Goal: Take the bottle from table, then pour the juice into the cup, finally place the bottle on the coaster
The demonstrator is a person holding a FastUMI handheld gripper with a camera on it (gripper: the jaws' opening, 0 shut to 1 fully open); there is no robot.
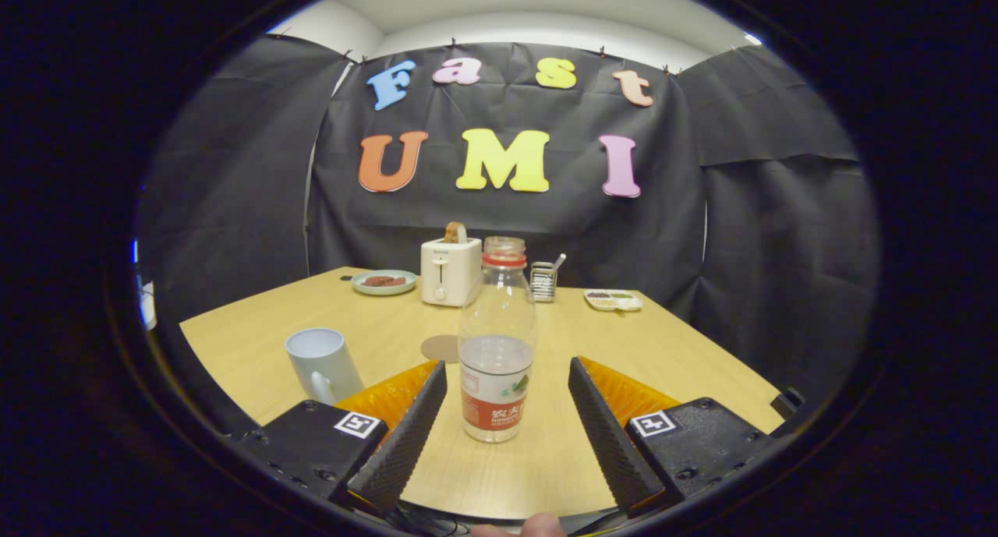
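Your hand-held gripper (507, 385) is spread wide, its fingers either side of the bottle (497, 342) without touching it. The bottle stands upright on the surface (670, 350), uncapped and part full, with the cup (323, 363) to its left and the coaster (440, 347) just behind. Expect thin, slick plastic (it will likely dent), so close gently around the labelled waist.

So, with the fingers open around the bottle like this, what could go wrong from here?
1. The bottle has no cap and stands tall and upright between the open fingers of the gripper; an uneven close could tip it and spill.
2. The cup stands close beside the left finger; a careless swing might knock it.
3. The coaster lies partly hidden behind the bottle, so the placement could miss it.
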